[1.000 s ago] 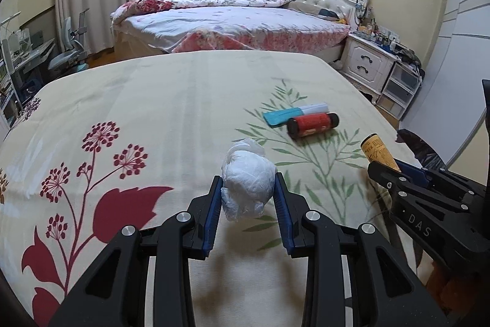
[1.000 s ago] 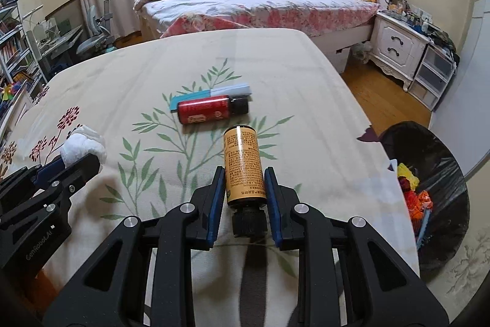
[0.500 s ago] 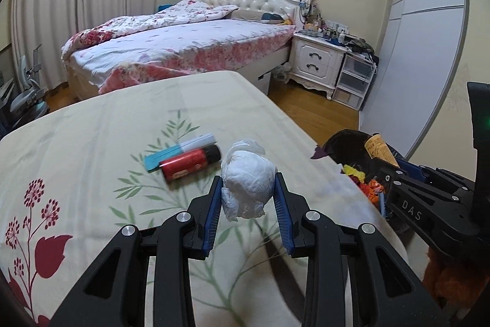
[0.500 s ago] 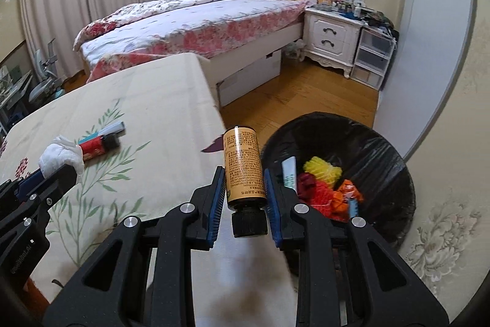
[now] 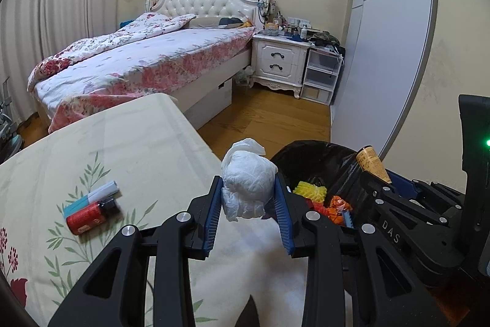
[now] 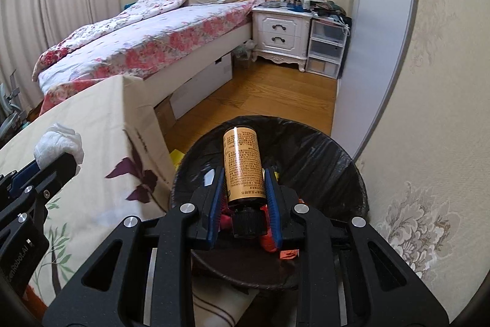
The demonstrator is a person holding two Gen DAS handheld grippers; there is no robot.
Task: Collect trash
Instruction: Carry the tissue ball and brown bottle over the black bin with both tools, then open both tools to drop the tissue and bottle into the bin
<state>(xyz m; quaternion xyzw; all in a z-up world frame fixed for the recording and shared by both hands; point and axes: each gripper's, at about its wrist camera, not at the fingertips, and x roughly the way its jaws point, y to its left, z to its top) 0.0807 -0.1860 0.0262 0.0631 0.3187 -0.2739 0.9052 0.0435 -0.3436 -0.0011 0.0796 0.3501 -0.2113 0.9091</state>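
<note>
left gripper (image 5: 248, 212) clamps crumpled white tissue wad (image 5: 247, 180) | right gripper (image 6: 243, 198) clamps cylindrical amber bottle (image 6: 243, 166)

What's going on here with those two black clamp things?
A person is clearing trash off a table with a handheld gripper in each hand. The left gripper is clamped on a crumpled white tissue wad near the table's edge. The right gripper holds a tan bottle over the black-lined trash bin. A red canister and a blue-and-white tube lie on the tablecloth.

"DAS" on right hand-held gripper (image 5: 372, 173); bottle (image 6: 244, 166) print illegible.
</note>
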